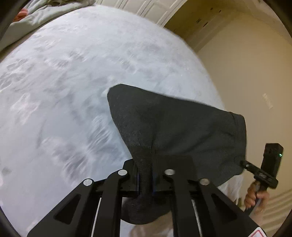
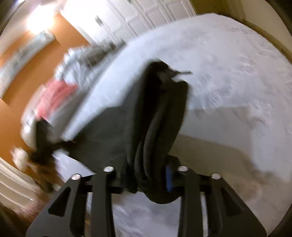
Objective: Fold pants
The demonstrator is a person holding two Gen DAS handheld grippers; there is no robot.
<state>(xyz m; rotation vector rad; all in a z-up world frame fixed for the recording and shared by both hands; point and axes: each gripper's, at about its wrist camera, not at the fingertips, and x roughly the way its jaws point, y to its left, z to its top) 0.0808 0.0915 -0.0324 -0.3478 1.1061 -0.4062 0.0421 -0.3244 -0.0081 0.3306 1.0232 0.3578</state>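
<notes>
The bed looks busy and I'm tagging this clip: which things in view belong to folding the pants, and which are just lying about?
Part of the job:
- dark pants, held up over the bed
- left gripper, shut on the pants
- right gripper, shut on the pants
- white bedspread, the folding surface

Just lying about:
- grey bedding heap
- pink cloth
- white doors

pants (image 1: 178,131): 1 | gripper: 2, left gripper (image 1: 146,179), right gripper (image 2: 151,175) | bed (image 1: 73,73): 1
</notes>
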